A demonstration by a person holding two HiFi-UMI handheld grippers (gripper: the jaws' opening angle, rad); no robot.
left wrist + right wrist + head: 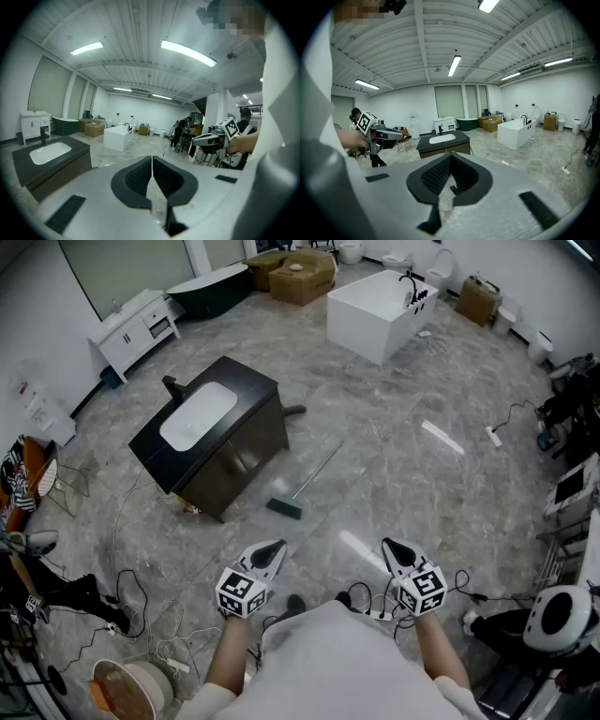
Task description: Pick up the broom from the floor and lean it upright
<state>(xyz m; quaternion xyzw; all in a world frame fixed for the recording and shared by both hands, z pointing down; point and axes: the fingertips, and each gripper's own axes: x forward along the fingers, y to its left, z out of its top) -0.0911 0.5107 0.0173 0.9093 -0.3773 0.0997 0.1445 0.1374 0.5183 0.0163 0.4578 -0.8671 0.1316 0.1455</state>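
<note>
- While the broom (309, 478) lies flat on the floor (422, 484) with nothing touching it, the step in hand is the approach. No lift has begun.
- Broom: one. Its dark head (283, 508) is the end nearer the person and sits close to the front corner of the black cabinet (234, 460). Its thin pale handle (319, 469) runs away from the head, up and to the right across the stone floor.
- Left gripper (277, 547): jaws clenched together with nothing between them. It is held low in front of the person, aimed slightly down, well short of the broom.
- Right gripper (389, 545): jaws likewise pressed together and empty. It is level with the left one and just as far from the broom.
- Black cabinet with a white basin (197, 416): the nearest upright face to the broom, so a likely leaning spot.
- White bathtub (370, 310): stands farther off, beyond the handle's far end.
- Loose cables (131, 592): strung over the floor to the person's left, away from the straight path to the broom.
- Next move, as I judge it:
  - Step forward and stoop over the handle.
  - Spread one gripper's jaws before reaching down.
  - Set the jaws either side of the thin handle, which lies flush on the floor and leaves little room beneath.
  - Close on it somewhere along the middle, so the head end does not drag hard.
  - The second gripper could steady the handle as it swings upright.
</note>
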